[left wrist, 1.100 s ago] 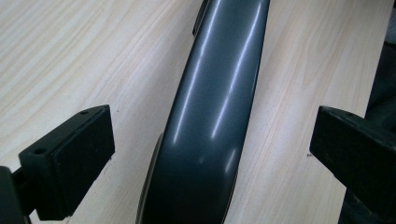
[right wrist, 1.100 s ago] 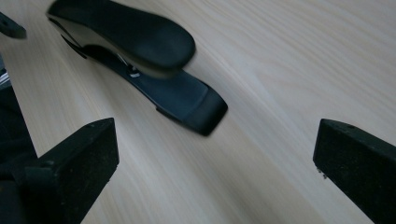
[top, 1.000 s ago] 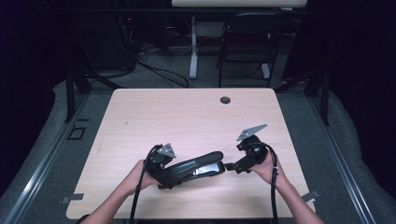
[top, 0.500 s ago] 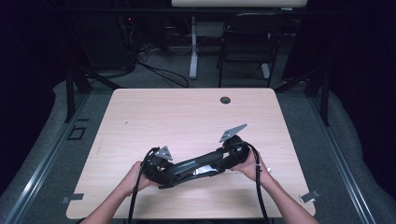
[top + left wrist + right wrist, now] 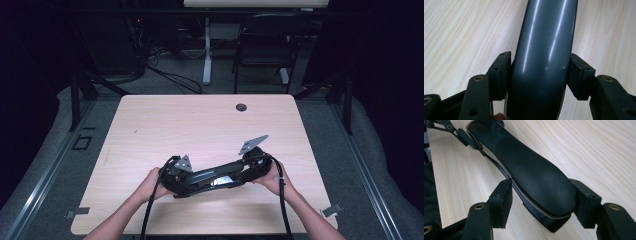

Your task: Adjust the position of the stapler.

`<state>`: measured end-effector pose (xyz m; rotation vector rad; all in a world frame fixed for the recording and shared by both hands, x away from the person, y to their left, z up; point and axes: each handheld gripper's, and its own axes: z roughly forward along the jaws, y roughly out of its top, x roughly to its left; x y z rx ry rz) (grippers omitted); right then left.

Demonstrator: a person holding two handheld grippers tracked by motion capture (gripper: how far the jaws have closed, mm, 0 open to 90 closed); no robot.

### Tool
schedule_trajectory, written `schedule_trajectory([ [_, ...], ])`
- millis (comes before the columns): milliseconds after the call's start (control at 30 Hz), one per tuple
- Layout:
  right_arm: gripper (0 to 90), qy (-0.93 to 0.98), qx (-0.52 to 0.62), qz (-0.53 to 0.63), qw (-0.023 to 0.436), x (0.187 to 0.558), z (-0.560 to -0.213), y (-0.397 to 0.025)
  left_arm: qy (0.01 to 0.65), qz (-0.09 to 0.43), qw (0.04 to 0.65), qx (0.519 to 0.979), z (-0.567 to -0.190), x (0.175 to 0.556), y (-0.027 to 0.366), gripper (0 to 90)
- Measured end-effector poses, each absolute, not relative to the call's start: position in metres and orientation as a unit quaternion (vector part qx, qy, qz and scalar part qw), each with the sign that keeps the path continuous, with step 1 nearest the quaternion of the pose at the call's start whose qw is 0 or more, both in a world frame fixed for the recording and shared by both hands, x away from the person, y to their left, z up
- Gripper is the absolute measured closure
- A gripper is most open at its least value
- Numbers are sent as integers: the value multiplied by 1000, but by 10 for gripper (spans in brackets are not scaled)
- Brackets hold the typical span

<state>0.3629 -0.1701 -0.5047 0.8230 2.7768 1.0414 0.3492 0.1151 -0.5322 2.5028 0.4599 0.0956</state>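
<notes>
A long black stapler [image 5: 215, 176] lies across the near middle of the wooden table [image 5: 200, 125]. My left gripper [image 5: 182, 177] is shut on its left end; in the left gripper view both pads press the glossy dark grey body [image 5: 544, 50]. My right gripper [image 5: 247, 172] is at the other end. In the right gripper view its jaws stand either side of the matte black tip [image 5: 534, 175], the right pad against it and the left pad touching its edge. The left gripper [image 5: 461, 135] shows far off at the stapler's other end.
A round cable hole [image 5: 241, 107] sits near the table's far edge. Beyond the table are chair legs and cables on a dark floor. Bare wood stretches from the stapler to the far edge.
My right gripper has moved left from beside the stapler onto its right end and has closed around it. The left gripper has kept its hold, and the stapler has shifted slightly.
</notes>
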Motion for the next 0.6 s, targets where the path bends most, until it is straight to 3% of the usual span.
schedule_trajectory([
  [600,449,902,289,319,34,354,-501,-183,111,19,296,948,-533,373,100,410],
])
